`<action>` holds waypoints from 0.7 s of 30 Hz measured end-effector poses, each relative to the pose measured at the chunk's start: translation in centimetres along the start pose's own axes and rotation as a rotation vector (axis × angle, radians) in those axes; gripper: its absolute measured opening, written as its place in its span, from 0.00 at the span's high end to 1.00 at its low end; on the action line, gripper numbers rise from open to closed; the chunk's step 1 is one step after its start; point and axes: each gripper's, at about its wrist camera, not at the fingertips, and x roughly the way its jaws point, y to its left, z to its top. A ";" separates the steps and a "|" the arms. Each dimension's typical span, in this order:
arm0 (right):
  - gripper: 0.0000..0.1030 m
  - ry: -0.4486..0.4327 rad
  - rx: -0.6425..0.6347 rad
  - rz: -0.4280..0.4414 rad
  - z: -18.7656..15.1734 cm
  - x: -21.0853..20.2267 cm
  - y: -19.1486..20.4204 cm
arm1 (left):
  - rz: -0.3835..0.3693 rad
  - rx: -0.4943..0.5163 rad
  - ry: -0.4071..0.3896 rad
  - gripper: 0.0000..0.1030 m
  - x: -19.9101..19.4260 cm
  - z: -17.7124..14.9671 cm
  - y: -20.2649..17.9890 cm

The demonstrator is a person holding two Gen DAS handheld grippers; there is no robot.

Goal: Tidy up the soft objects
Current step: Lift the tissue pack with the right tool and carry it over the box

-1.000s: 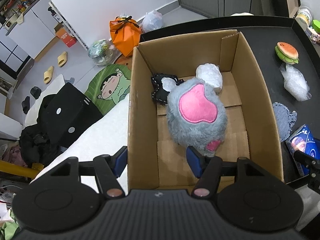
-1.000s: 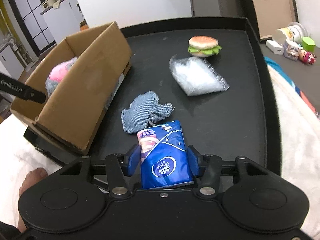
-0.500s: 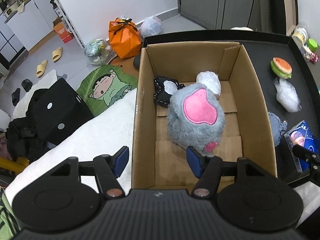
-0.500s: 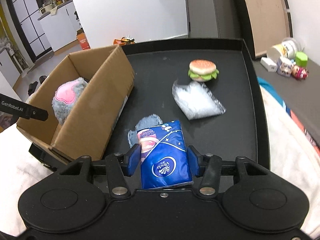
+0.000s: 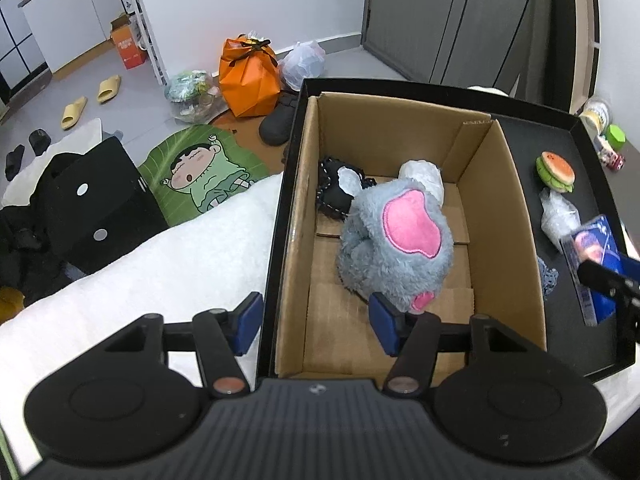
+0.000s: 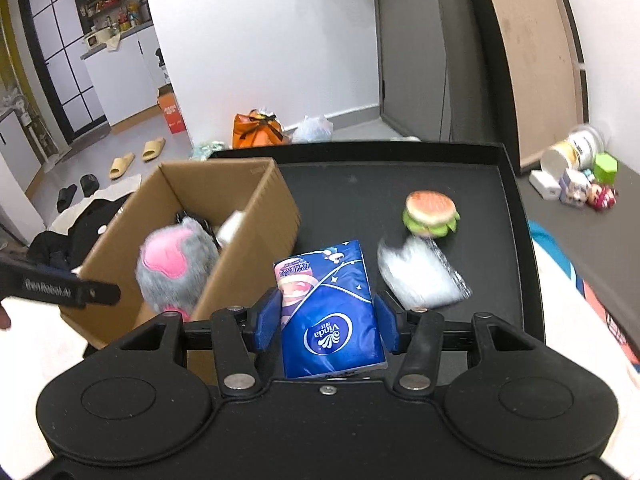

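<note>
My right gripper (image 6: 326, 322) is shut on a blue Vinda tissue pack (image 6: 330, 312), held above the black tray beside the cardboard box (image 6: 256, 216); the pack also shows in the left wrist view (image 5: 596, 264). The box (image 5: 516, 232) holds a grey and pink plush (image 5: 396, 244), a black pouch (image 5: 334, 196) and a white wrapped bundle (image 5: 424, 172). My left gripper (image 5: 316, 322) is open and empty over the box's near left wall. A burger toy (image 6: 430, 212), a clear plastic bag (image 6: 424, 276) and a denim piece (image 5: 548, 280) lie on the tray.
The black tray (image 6: 516, 216) has raised rims. Small toys and a cup (image 6: 576, 172) stand on the grey surface at right. A white blanket (image 5: 160, 272) lies left of the box. An orange bag (image 5: 250, 76) and slippers are on the floor beyond.
My right gripper has lifted the tissue pack off the tray and moved it toward the box. My left gripper has drawn back and up, staying open.
</note>
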 end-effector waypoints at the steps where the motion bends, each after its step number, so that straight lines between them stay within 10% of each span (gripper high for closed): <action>1: 0.51 -0.003 -0.002 0.005 0.3 0.1 0.2 | -0.003 -0.002 -0.006 0.44 -0.1 -0.1 0.2; 21: 0.51 -0.058 -0.139 -0.010 5.0 2.0 7.1 | -0.105 -0.115 -0.051 0.90 1.1 -1.1 3.6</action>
